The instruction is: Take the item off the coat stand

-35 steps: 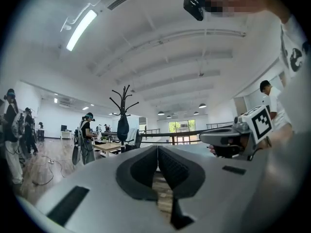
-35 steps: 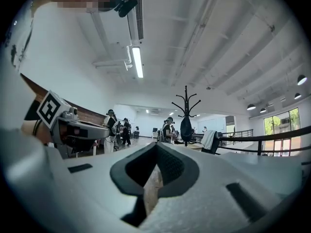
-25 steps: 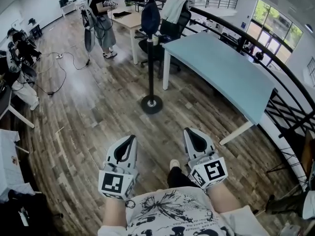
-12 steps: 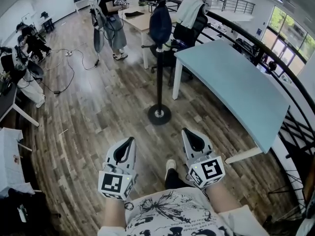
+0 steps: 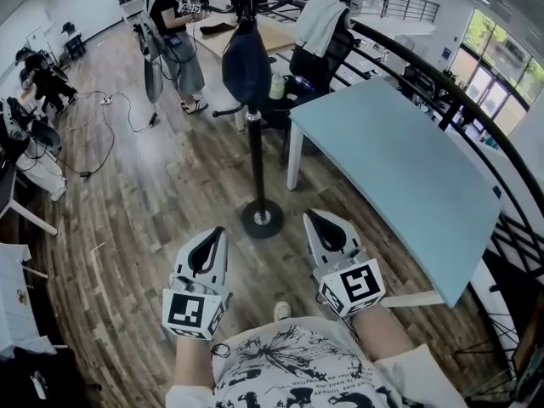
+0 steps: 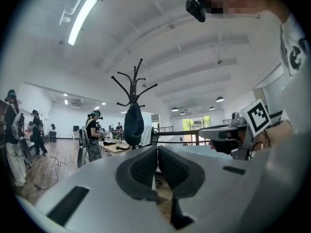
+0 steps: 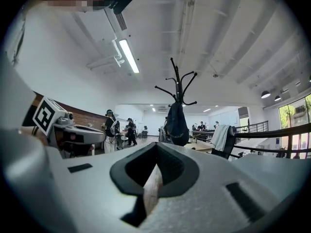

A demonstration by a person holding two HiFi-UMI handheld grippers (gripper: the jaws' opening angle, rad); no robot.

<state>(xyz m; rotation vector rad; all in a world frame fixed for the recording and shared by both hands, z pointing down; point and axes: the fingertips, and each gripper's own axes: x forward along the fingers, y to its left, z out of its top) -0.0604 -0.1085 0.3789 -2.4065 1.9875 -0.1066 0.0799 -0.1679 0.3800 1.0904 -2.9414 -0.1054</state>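
- Left gripper (image 5: 217,235) and right gripper (image 5: 313,219): jaws pressed together, empty, near the coat stand (image 5: 255,151) base.
- Dark bag (image 5: 246,68) hangs on the stand.
- Table (image 5: 399,160) edge just right of it; open floor (image 5: 153,194) to its left.

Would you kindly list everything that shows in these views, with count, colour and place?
coat stand: one, black, on the floor ahead of the grippers
bag: one, dark blue, hanging on the coat stand
table: one, light blue top with white legs, right of the stand
office chair: one, black, beyond the table
garment: one, white, draped over the chair
person: one, dark top, standing far left beyond the stand
railing: one, black, along the right side
floor: brown wood planks, all around
left gripper: one, grey, jaws together, empty, low left
right gripper: one, grey, jaws together, empty, low right
shirt: one, white with black print, bottom edge
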